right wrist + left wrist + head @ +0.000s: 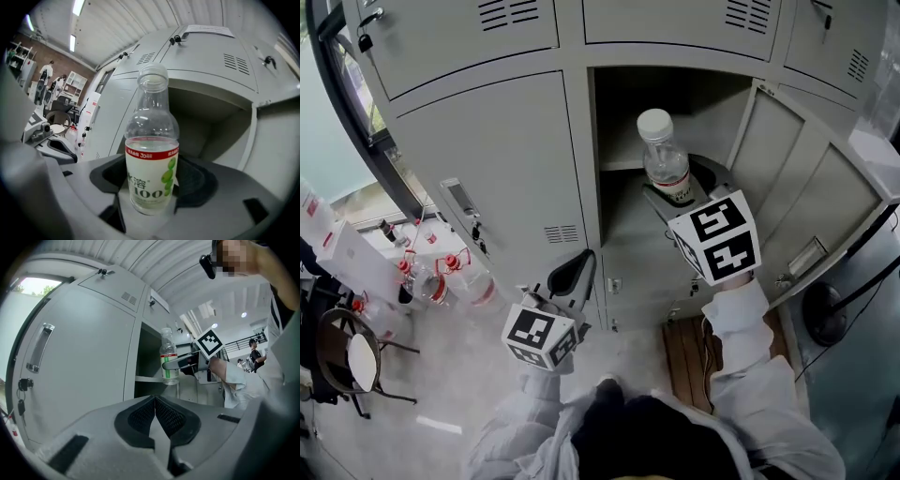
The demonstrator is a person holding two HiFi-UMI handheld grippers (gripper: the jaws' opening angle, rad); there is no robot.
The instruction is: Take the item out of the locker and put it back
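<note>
Right tongs (677, 201) clamped on upright drink bottle (151, 154); open locker compartment (623, 122) just ahead. Left tongs (154, 416) closed, empty. Keep bottle vertical, clear door (811, 206), seat flat before releasing.

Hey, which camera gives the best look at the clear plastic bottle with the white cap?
The right gripper view: the clear plastic bottle with the white cap fills the middle, its red-banded label facing the camera. The head view shows the bottle from above, label partly hidden. The left gripper view shows the bottle small and distant.
</note>
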